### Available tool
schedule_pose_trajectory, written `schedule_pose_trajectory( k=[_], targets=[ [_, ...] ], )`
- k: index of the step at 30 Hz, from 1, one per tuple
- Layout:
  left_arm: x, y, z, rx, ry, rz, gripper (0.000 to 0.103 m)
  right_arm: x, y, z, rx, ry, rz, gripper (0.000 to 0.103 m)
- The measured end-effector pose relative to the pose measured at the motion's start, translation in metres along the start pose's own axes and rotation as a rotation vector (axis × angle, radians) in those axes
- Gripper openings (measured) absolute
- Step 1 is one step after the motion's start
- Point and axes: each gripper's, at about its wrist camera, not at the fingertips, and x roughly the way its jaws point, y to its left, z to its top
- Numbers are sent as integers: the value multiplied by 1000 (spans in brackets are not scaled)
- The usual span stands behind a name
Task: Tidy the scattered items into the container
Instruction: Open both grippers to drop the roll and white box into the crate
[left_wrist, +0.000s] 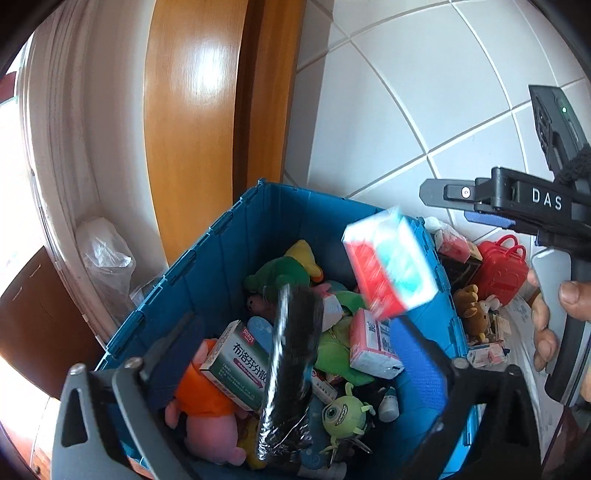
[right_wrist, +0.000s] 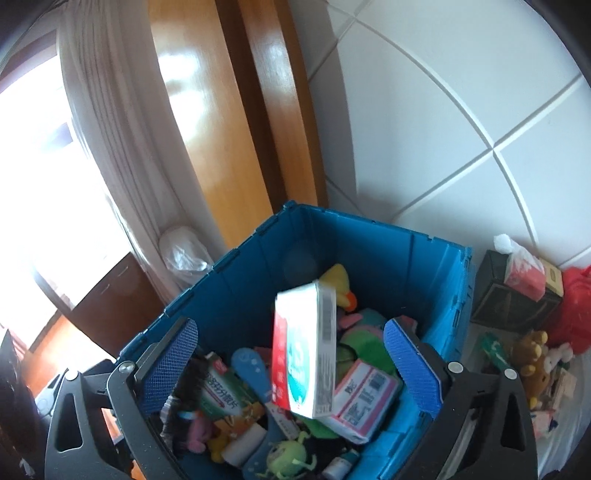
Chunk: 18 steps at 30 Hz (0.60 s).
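1. Over the blue crate (left_wrist: 236, 258), from the left wrist camera, I see my left claw (left_wrist: 291, 373) spread wide with nothing between its fingers. A black wrapped cylinder (left_wrist: 291, 369) hangs blurred below it, over the pile; I judge it is dropping in, touched by neither finger. Stuffed toys and medicine boxes fill the crate, among them a green-and-white box (left_wrist: 238, 363) and a one-eyed green plush (left_wrist: 345, 410).

2. Same view, to the right: a red, white and teal box (left_wrist: 389, 266) is smeared with motion above the crate's right wall, apart from any finger. The right claw (left_wrist: 447, 205) reaches in from the side, but how far it is open I cannot tell from here.

3. From the right wrist camera, the right claw (right_wrist: 291, 365) stands wide open, blue pads well apart, holding nothing. The red, white and teal box (right_wrist: 306, 350) floats on end between them, over the crate (right_wrist: 369, 236), so I read this as a release aimed inside.

4. On the white surface right of the crate, a brown bear (right_wrist: 533, 356), a dark box (right_wrist: 509, 295) and a red bag (right_wrist: 578, 310) are not yet tidied.
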Motion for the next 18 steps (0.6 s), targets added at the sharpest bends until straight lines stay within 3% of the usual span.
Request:
schedule_pose_trajectory(
  k=[9,18],
  targets=[
    [4,-11,-2,-2,19,1,103,-21,-30,-20,59,-5,-21,102],
    [-6,-54,-12,43,10,-59,103,-56,-68,-69,85,-9,-78,102]
  ],
)
